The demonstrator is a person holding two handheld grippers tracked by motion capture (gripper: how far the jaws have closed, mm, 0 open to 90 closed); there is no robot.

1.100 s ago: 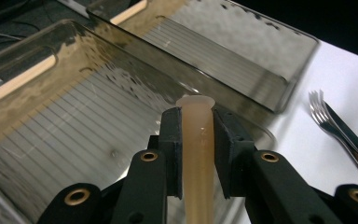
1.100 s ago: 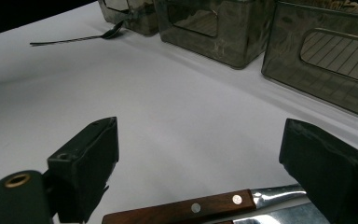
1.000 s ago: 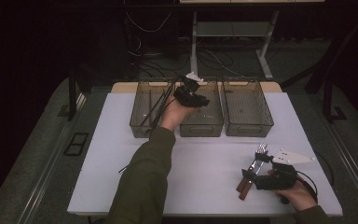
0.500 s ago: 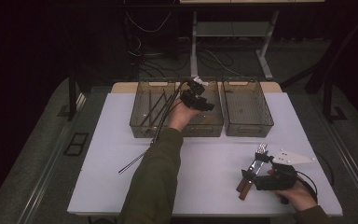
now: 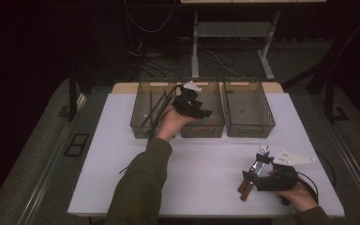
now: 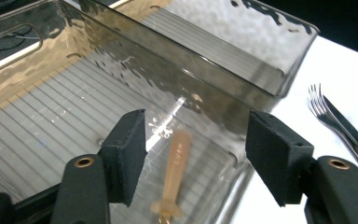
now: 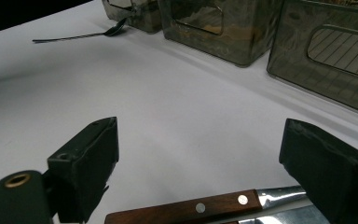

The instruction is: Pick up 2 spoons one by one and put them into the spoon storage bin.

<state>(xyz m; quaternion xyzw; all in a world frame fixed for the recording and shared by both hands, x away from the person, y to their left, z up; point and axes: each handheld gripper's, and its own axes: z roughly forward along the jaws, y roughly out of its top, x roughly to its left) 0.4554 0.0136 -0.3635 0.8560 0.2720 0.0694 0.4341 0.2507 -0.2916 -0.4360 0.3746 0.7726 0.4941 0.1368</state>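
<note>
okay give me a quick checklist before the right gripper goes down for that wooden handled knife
1. Right gripper open: ok, its jaws stand wide apart in the right gripper view.
2. Knife between the jaws: ok, the wooden handle lies on the table just below them, not yet touched.
3. Nothing else in the way: not ok, a fork lies right beside the knife and may get caught.
4. Left gripper out of the way: ok, it is open over the middle bin, far from the knife.
5. Middle bin content: a wooden-handled piece lies on its floor; what kind, cannot tell.
</note>
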